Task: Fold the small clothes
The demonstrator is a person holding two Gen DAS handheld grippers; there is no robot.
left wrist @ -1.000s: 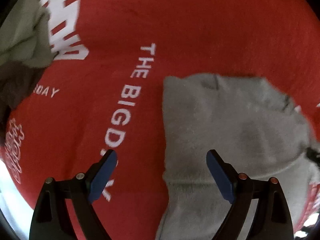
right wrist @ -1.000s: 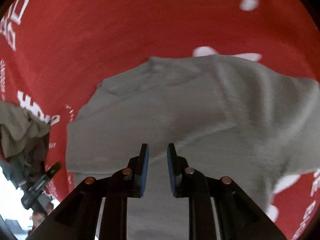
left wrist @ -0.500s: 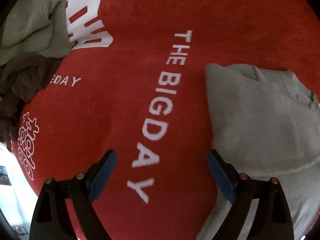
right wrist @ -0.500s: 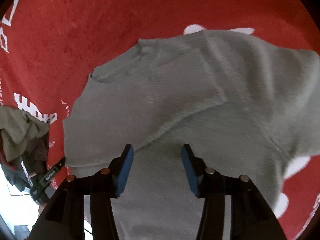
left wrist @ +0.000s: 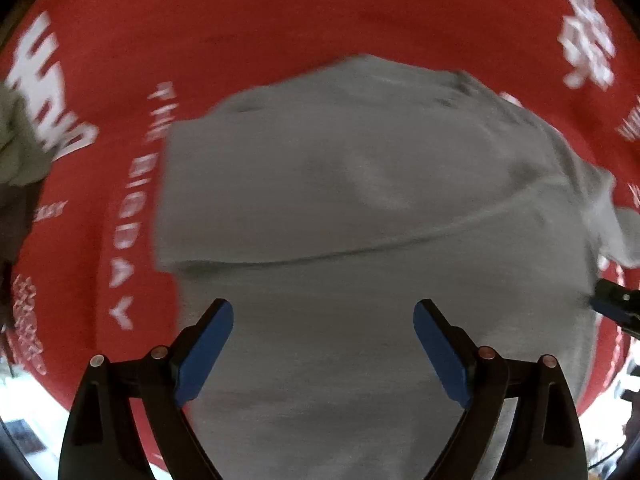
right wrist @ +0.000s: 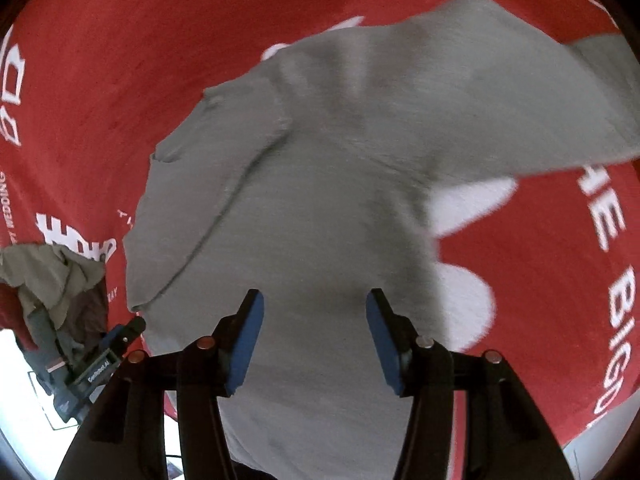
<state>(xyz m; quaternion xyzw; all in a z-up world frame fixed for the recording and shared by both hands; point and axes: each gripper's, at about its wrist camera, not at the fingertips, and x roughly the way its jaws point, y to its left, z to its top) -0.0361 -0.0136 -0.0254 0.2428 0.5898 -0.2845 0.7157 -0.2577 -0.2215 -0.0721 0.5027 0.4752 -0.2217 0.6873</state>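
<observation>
A grey knitted garment (left wrist: 360, 208) lies spread on a red cloth printed with white lettering (left wrist: 280, 20) that covers the whole work surface. In the left wrist view, the left gripper (left wrist: 323, 342) points almost straight down over the garment, its two blue-padded fingers (left wrist: 204, 350) standing wide apart with nothing pressed between them. Just beyond the fingertips a folded edge of the grey knit runs across from side to side. Off to the left of the fingers the cloth's white letters read "THE BIG DAY", blurred. At the far left edge sits a heap of olive and dark brown clothes (left wrist: 16, 152).

In the right wrist view, the right gripper (right wrist: 315, 334) hangs over the same garment (right wrist: 320, 200); its jaws have just been opening and now stand partly apart, empty, with grey knit below them. A sleeve stretches away to the upper right of the fingers. To their lower left, the left gripper's (right wrist: 124, 332) dark tip shows at the garment's edge, and the heap of clothes (right wrist: 56, 280) lies beside it. Pale, bright floor shows past the cloth's edge in the bottom corners; the rest of the room is too blurred to make out.
</observation>
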